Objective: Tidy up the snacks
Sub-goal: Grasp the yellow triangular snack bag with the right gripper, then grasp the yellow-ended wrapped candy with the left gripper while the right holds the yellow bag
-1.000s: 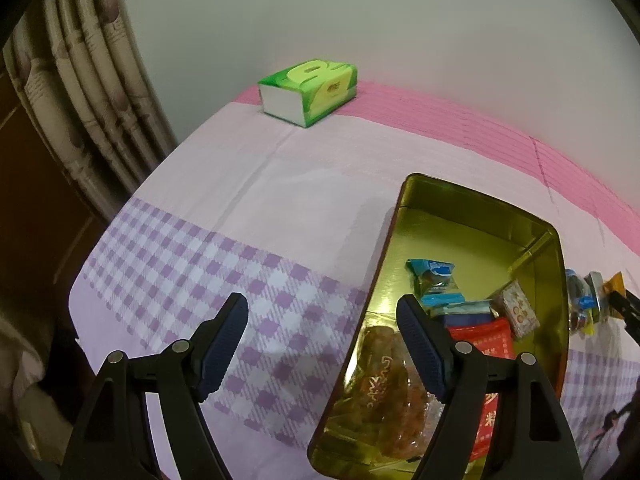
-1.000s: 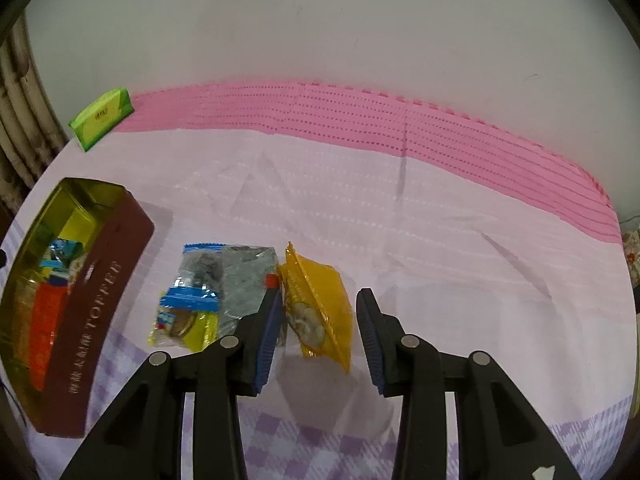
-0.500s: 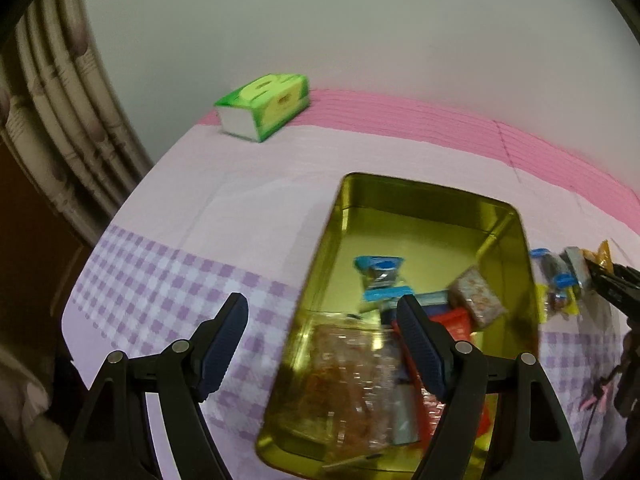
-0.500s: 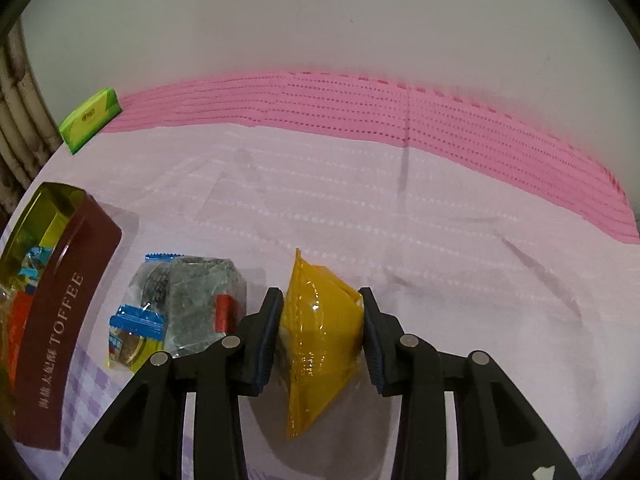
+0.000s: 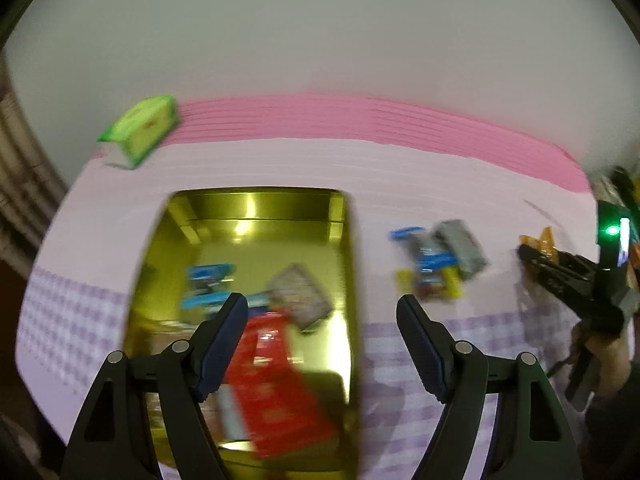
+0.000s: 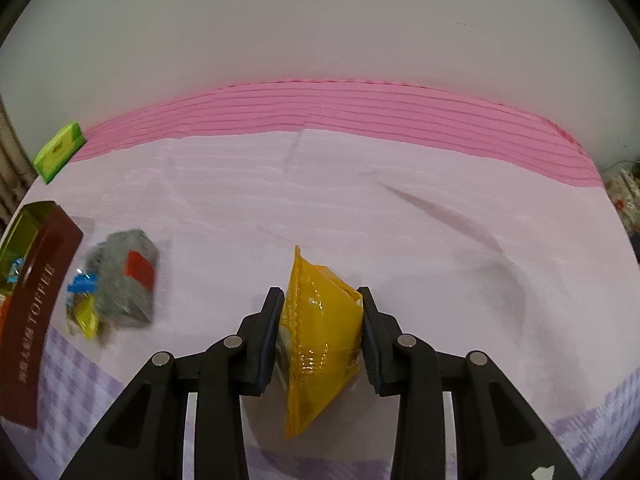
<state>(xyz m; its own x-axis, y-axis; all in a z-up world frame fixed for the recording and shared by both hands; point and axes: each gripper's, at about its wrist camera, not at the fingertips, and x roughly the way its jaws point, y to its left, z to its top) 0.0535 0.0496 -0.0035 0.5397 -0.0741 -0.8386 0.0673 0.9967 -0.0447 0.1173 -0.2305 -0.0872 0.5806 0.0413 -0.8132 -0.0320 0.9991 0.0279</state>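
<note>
Pickup step basically: right gripper (image 6: pixel 320 330) pinching the yellow snack packet (image 6: pixel 320 336), left gripper (image 5: pixel 322 344) gaping empty, next it probably needs carrying into the gold tin (image 5: pixel 256 204).

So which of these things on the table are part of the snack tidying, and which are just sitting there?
Part of the job:
- yellow snack packet, pinched in the right gripper
- gold tin, already holding several snacks
- loose packets beside the tin
- left gripper, open and empty above the tin

Just lying about:
- green tissue box at the far edge
- pink and lilac tablecloth
</note>
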